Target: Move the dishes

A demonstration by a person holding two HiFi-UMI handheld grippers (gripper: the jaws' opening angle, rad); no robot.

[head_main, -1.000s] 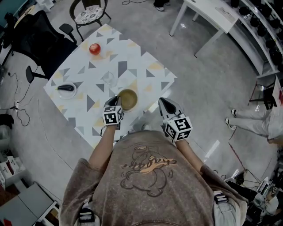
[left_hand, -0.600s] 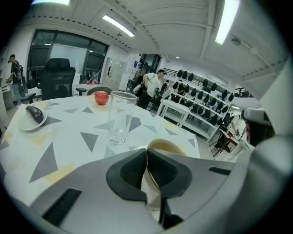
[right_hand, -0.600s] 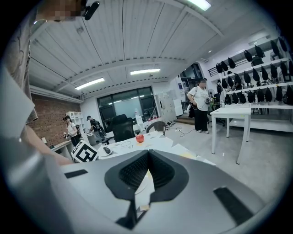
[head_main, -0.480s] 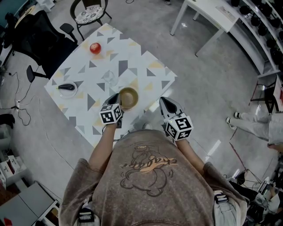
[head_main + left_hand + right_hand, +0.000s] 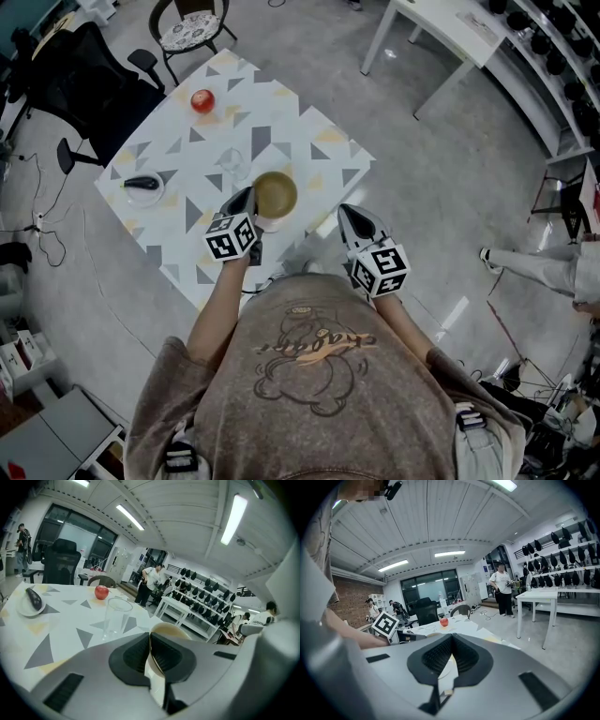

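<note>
Left gripper [image 5: 251,195] clenched on the near-left rim of the bowl [image 5: 275,193]. In the left gripper view the thin rim runs straight up between the two dark pads, jaws [image 5: 151,641] nearly together on it. The bowl [image 5: 171,630] opens out just beyond the pads, with its pale outer wall showing below them. Bowl olive-brown inside, over the near part of the table [image 5: 281,122], close to its near edge. Cannot tell from the head view whether its base clears the top. Drinking glass [image 5: 232,167] stands upright just beyond and left of the bowl, apart from it. It shows left of the jaws in the left gripper view [image 5: 115,616]. Red apple [image 5: 202,100] at the far side of the table, well apart. White plate [image 5: 142,192] with a dark object on it sits toward the left edge. Right gripper [image 5: 352,217] hangs off the table's near-right edge, beside the bowl but not touching it. Its jaws [image 5: 450,641] are pressed together with nothing between them.
</note>
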